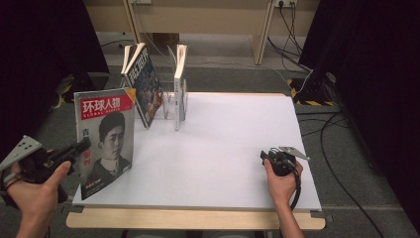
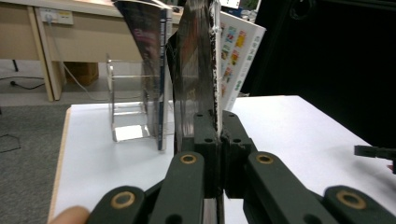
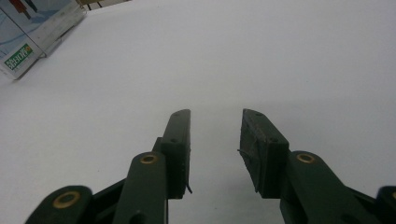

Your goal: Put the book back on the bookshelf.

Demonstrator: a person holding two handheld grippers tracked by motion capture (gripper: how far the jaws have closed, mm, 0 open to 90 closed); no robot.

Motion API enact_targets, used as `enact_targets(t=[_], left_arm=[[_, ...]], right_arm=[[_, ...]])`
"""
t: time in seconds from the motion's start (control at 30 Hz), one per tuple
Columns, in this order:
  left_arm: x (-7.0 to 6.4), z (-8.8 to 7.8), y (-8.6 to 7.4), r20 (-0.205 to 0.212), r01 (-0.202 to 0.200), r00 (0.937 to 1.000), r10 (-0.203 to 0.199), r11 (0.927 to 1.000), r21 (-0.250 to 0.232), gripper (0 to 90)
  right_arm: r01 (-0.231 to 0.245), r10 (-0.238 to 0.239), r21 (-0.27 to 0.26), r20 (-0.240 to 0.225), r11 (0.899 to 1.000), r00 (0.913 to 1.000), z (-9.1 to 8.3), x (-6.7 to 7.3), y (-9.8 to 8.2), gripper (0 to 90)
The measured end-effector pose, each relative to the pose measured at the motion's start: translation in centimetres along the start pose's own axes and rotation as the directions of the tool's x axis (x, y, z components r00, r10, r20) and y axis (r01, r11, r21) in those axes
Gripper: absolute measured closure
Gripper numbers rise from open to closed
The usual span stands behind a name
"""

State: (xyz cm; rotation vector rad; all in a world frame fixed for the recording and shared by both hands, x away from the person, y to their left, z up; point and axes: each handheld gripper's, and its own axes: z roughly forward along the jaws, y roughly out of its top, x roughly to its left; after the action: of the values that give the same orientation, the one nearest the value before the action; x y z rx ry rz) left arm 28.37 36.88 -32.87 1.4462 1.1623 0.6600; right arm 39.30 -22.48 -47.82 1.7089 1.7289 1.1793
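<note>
The white table top (image 1: 233, 148) lies bare across its middle and right, open passage up to the right gripper (image 1: 265, 156), which rests near the front right edge. The far left corner is blocked by a clear acrylic rack (image 1: 171, 106) with two magazines leaning in it (image 1: 143, 84) and a white book (image 1: 180, 87) upright beside them. At the front left, the portrait magazine (image 1: 105, 141) stands upright, clamped in the left gripper (image 1: 81, 146), walling off that edge

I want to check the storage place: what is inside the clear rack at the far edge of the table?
Two magazines stand in the clear rack: a dark-covered one leaning left, a white one upright. Their lower edges and the slots between them are covered.
</note>
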Motion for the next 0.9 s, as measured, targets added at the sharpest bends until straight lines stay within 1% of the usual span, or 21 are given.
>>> enact_targets(t=[0.1,0.3,0.37,0.43,0.53,0.63,0.67,0.7,0.8,0.83,0.9], left_arm=[[0.6,0.0,0.0,-0.017,0.002,0.9998,-0.002,1.0,0.003,87.0],[1.6,0.1,0.3,-0.049,0.018,0.9986,-0.019,0.9998,-0.01,87.0],[1.7,0.2,0.4,-0.055,0.019,0.9983,-0.019,0.9998,-0.011,87.0],[2.1,0.3,0.7,-0.074,0.01,0.9972,-0.01,0.9999,-0.008,87.0],[2.3,0.5,0.9,-0.081,0.01,0.9967,-0.011,0.9999,-0.011,87.0],[3.0,1.1,1.2,-0.094,0.023,0.9953,-0.024,0.9996,-0.019,87.0],[3.0,1.1,1.2,-0.094,0.023,0.9953,-0.024,0.9996,-0.019,87.0],[3.3,1.6,1.4,-0.098,0.031,0.9946,-0.033,0.9993,-0.021,87.0],[3.6,2.0,1.6,-0.105,0.032,0.9939,-0.035,0.9992,-0.022,87.0],[3.7,2.5,1.9,-0.111,0.033,0.9931,-0.036,0.9991,-0.025,87.0],[3.8,3.0,2.1,-0.118,0.03,0.9925,-0.033,0.9992,-0.028,87.0]], right_arm=[[0.0,0.0,0.0,-0.001,1.0,1.0,0.0,0.0,0.0,63.6],[0.001,-0.001,0.0,0.002,1.0,1.0,0.0,0.0,0.0,63.6],[0.001,-0.001,-0.005,0.002,1.0,1.0,0.0,0.0,0.0,63.6],[0.003,-0.003,-0.003,0.003,1.0,1.0,0.0,-0.1,0.0,63.6],[0.002,-0.002,0.0,0.002,1.0,1.0,0.0,-0.1,0.0,63.6],[0.003,-0.003,0.001,0.002,1.0,1.0,0.0,-0.1,0.0,63.6],[-0.008,0.007,0.003,0.003,1.0,1.0,0.0,0.0,0.0,63.6],[-0.001,0.001,0.002,0.003,1.0,1.0,0.0,-0.1,0.0,63.6],[-0.002,0.002,0.0,0.004,1.0,1.0,0.0,-0.1,0.0,63.7],[-0.009,0.009,0.002,0.004,1.0,1.0,0.0,0.0,0.0,63.6],[-0.002,0.002,0.0,0.004,1.0,1.0,0.0,-0.1,0.0,63.6]])
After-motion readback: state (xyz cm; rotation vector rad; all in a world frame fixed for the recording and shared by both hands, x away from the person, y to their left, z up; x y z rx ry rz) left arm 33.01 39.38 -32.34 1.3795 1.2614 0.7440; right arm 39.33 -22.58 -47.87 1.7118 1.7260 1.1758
